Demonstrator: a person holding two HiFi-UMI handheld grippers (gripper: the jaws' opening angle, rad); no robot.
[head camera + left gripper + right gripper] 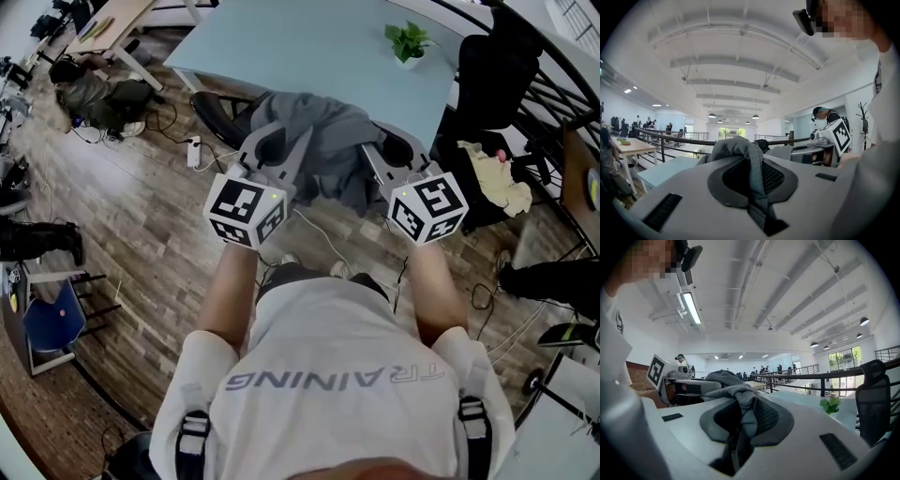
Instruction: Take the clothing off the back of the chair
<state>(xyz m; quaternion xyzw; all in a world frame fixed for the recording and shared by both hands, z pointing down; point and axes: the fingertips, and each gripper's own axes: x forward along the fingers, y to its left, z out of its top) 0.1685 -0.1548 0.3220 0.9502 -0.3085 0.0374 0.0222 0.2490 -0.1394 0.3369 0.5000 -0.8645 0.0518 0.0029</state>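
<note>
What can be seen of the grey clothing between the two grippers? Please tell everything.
The grey clothing is a soft, matte garment, crumpled and sagging in folds. The left gripper and the right gripper each pinch a bunched part of it, jaws shut on the fabric. It hangs between them beside the light blue table, over a black chair; whether it touches the chair I cannot tell.

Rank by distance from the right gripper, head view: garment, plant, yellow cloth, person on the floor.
1. garment: clamped in the right gripper, hanging to its left.
2. plant, ahead on the table, and yellow cloth, off to the right: too close to call.
3. person on the floor: far upper left.
</note>
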